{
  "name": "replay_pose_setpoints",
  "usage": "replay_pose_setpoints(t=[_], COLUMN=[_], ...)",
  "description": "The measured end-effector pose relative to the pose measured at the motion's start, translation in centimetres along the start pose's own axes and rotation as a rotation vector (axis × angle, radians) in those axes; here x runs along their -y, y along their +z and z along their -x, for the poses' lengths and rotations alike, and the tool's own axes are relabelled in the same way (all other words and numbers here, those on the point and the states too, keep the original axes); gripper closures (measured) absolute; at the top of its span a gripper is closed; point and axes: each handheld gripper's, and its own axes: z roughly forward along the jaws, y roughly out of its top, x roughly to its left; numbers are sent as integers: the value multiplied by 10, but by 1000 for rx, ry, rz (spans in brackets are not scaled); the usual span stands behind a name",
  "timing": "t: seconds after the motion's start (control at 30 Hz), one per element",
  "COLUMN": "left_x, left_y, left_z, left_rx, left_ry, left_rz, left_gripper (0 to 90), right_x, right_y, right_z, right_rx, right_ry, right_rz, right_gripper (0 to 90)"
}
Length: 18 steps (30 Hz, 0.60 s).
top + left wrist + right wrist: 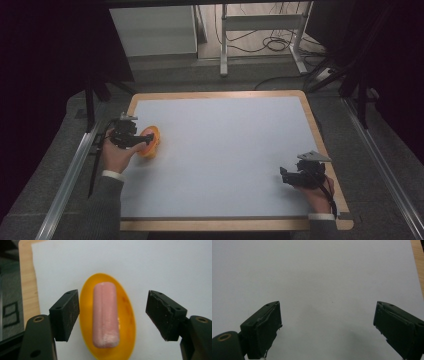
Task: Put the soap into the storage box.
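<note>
Orange dish holds one pink sausage; left tool and right tool both released.

left gripper: black, two blocky jaws with scuffed rectangular pads, brass-ringed screw holes in the arms
right gripper: black, worn pads with frayed edges, brass-ringed hole
grey plate: three-cornered, atop right gripper
cable: black, trailing along wrist
sleeves: grey, white cuffs showing

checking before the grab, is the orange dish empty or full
Not empty: a pink sausage lies lengthwise in the orange dish, between the open left tongs.
</note>
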Motion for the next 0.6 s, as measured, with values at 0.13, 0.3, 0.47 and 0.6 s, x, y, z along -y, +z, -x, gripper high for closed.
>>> replay_pose_setpoints(t=[0.13, 0.3, 0.47, 0.6], left_x=[6, 18, 34, 48], left_y=[-10, -20, -25, -17], left_z=[8, 22, 40, 51], left_rx=[68, 108, 167, 202], left_ry=[13, 46, 73, 88], left_rz=[36, 47, 53, 24], left_gripper=[272, 270, 270, 270], right_x=[-1, -2, -3, -4], right_y=[0, 1, 0, -1], right_z=[-2, -5, -7, -8], right_rx=[0, -4, -2, 1], right_ry=[-4, -15, -20, -23], right_rz=[1, -1, 3, 10], right_gripper=[77, 76, 76, 76])
